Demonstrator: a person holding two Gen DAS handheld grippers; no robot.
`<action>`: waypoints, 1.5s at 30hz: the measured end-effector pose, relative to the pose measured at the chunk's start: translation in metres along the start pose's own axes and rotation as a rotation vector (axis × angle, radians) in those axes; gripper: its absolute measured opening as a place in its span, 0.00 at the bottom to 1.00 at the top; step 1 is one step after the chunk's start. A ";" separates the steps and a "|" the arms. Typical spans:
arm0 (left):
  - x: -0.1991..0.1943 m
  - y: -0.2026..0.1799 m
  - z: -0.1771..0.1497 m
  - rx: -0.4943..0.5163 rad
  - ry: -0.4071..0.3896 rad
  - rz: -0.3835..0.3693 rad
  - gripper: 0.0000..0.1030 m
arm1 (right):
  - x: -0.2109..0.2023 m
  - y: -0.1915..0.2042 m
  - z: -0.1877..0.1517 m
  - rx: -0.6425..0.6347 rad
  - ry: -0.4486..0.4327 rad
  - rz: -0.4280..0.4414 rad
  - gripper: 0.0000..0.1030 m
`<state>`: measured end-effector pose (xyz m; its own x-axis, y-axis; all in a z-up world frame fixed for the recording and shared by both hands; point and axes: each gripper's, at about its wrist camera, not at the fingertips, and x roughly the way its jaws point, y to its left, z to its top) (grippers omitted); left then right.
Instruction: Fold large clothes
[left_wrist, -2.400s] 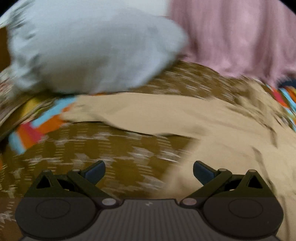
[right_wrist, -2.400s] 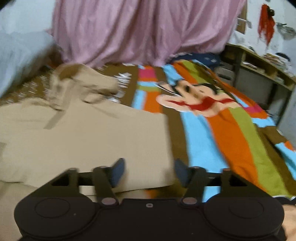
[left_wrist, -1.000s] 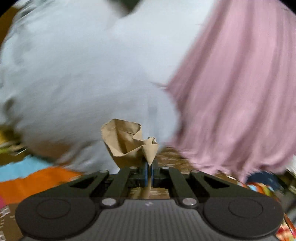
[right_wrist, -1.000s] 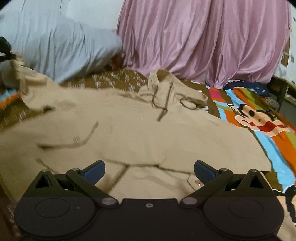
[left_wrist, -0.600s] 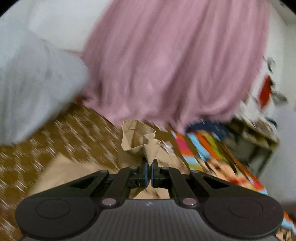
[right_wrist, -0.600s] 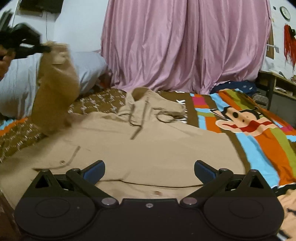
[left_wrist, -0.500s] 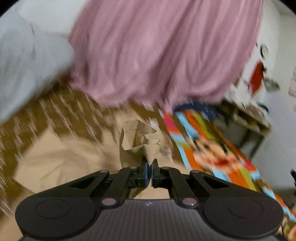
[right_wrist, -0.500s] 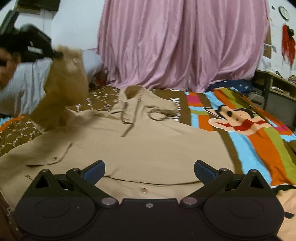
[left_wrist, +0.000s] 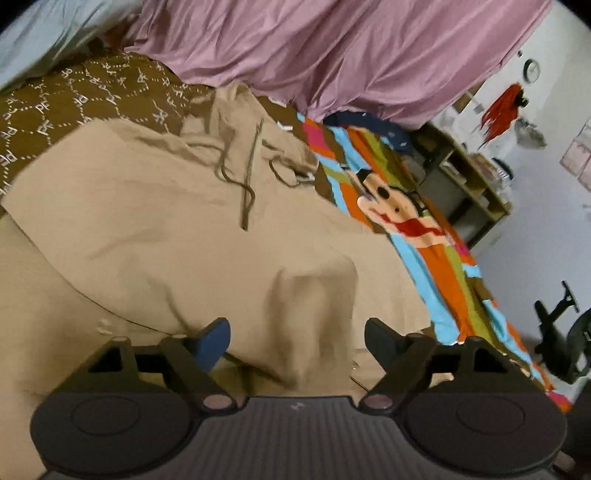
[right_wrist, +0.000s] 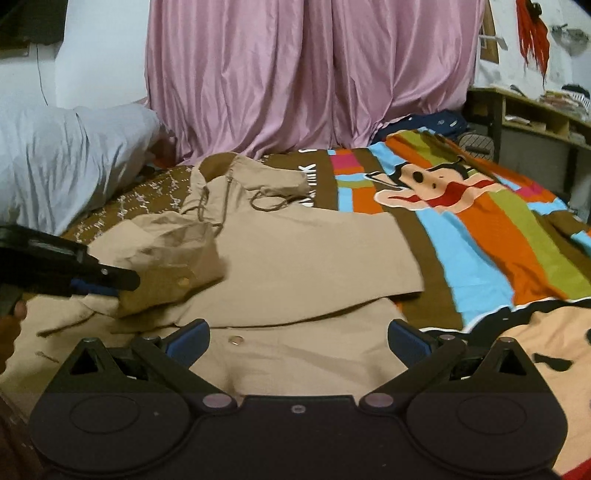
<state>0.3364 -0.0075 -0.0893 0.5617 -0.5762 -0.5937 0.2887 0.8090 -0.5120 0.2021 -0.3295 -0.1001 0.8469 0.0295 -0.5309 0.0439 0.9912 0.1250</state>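
Having just spread its jaws, the left gripper (left_wrist: 297, 334) frees the tan cotton jacket's (right_wrist: 295, 258) sleeve (right_wrist: 173, 258), which, loosely bunched at nine o'clock, may slump unfolded while the right gripper (right_wrist: 297, 338) hovers spread and empty.

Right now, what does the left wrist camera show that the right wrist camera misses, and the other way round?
Only the left wrist view shows a round white wall clock and a black swivel office chair at the right. Only the right wrist view shows the left gripper from outside, beside a folded-in sleeve cuff with a brass button, and the rumpled pale blue-grey bedding. Both show the tan hooded cotton jacket spread on the striped cartoon bedspread, the pink satin curtain, and open jaws gripping nothing.
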 end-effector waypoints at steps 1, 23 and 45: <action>-0.006 0.009 0.002 0.000 -0.003 0.004 0.82 | 0.005 0.004 0.004 0.008 0.003 0.020 0.99; 0.019 0.208 0.093 -0.258 -0.136 0.694 0.78 | 0.156 0.050 0.006 -0.149 0.149 -0.093 0.99; -0.178 0.037 -0.074 0.091 -0.051 0.468 0.99 | -0.076 0.014 -0.020 -0.465 0.205 0.134 0.99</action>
<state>0.1895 0.1165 -0.0485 0.6842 -0.1433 -0.7151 0.0616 0.9884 -0.1392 0.1279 -0.3152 -0.0753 0.7061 0.1387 -0.6943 -0.3370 0.9283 -0.1573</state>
